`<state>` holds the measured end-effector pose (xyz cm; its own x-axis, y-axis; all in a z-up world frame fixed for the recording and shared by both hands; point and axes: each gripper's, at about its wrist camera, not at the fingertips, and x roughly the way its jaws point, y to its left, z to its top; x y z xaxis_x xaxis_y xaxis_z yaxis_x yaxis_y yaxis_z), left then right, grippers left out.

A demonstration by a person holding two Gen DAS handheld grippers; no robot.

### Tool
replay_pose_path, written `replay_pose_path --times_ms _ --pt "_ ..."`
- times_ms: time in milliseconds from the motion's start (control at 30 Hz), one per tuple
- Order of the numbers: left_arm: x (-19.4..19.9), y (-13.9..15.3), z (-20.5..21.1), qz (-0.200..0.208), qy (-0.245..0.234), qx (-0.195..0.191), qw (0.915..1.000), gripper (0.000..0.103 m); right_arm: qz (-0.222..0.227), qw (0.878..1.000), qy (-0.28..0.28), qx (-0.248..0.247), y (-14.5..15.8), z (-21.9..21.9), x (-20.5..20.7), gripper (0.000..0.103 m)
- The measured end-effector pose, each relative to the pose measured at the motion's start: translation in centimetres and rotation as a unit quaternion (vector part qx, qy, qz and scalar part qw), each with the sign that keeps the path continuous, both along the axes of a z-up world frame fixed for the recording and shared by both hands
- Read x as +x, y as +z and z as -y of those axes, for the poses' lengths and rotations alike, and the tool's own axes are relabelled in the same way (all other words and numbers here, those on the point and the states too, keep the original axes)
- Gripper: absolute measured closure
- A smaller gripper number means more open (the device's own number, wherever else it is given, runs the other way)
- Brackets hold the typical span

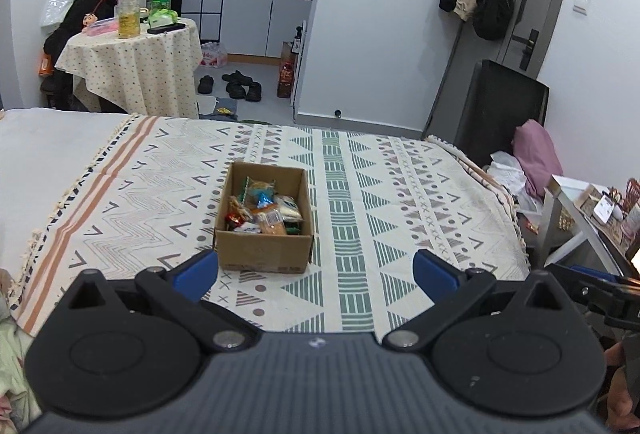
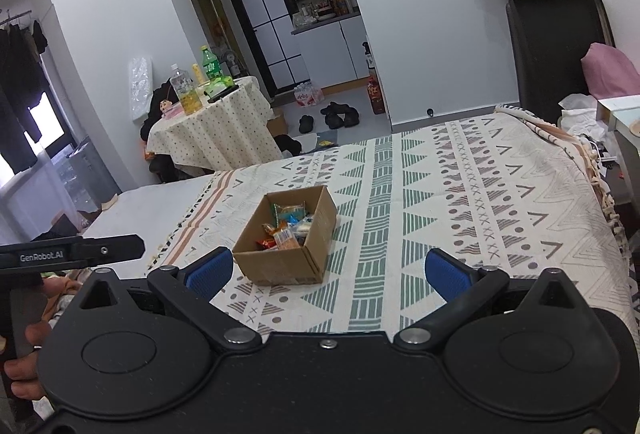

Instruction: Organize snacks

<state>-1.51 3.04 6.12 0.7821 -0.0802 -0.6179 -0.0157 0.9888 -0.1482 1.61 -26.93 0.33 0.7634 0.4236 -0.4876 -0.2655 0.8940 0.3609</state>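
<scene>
An open cardboard box [image 1: 262, 250] [image 2: 280, 263] stands on a patterned blanket [image 1: 400, 202] [image 2: 460, 194] over the bed. Several wrapped snacks [image 1: 264, 212] [image 2: 286, 230] lie piled inside it. My left gripper [image 1: 316, 272] hovers just in front of the box, open, with nothing between its blue pads [image 1: 198, 272]. In the right wrist view my right gripper [image 2: 329, 272] is also open and empty, a little nearer me than the box. The left gripper's body shows at the left edge of the right wrist view.
A small round table [image 1: 132, 66] [image 2: 216, 130] with bottles stands beyond the bed on the left. Shoes [image 1: 236, 84] lie on the floor by the kitchen doorway. A black chair [image 1: 500, 106] and a white side table [image 1: 576, 206] stand at the right of the bed.
</scene>
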Motion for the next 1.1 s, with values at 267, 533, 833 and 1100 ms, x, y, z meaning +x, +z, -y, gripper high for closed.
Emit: replay_pose_path --times_ms 267,533,833,1100 --pt "0.2 -1.3 0.4 -0.008 -0.006 0.001 1.0 0.0 -0.006 1.0 0.0 -0.012 -0.7 -0.2 -0.2 0.0" --pt "0.6 -2.1 0.5 -0.014 -0.003 0.002 0.9999 0.0 -0.01 1.0 -0.002 -0.017 -0.9 -0.3 0.0 0.0" --pt "0.6 -2.1 0.5 -0.014 -0.002 0.001 0.9999 0.0 -0.01 1.0 0.002 -0.02 -1.1 -0.4 0.1 0.0" --pt "0.6 -2.1 0.5 -0.013 -0.004 0.002 0.9999 0.0 -0.009 1.0 0.002 -0.021 -1.0 -0.4 0.1 0.0"
